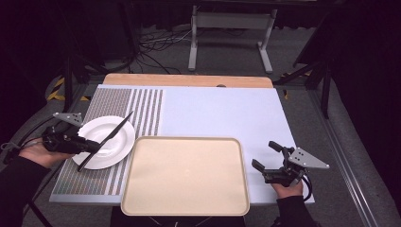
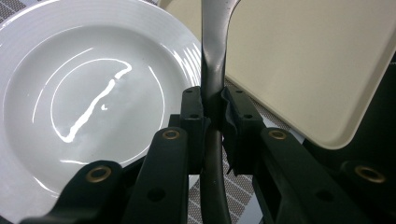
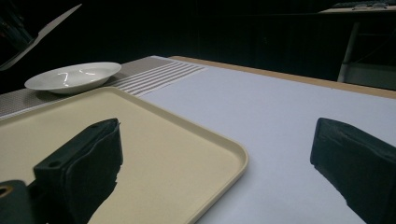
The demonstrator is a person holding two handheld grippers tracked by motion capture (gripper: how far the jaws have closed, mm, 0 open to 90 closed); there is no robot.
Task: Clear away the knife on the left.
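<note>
Dark knife [image 1: 108, 138] pinched in left tool [image 1: 90, 146] — above white plate [image 1: 118, 151]; right tool [image 1: 267, 158] wide.

Bare beige tray [image 1: 185, 176] and open mat [image 1: 222, 113] between white plate [image 1: 111, 142] and table's right edge.

Left gripper [image 1: 91, 146] sits over the left part of a white plate [image 1: 113, 135], jaws closed on a dark knife [image 1: 106, 139] lying slantwise across the plate, tip pointing up and right. The plate rests on the striped part of the mat [image 1: 142, 106]. A beige tray [image 1: 185, 176] lies just right of the plate, at the near table edge. Right gripper [image 1: 265, 156] is beside the tray's right edge, jaws apart, holding nothing
</note>
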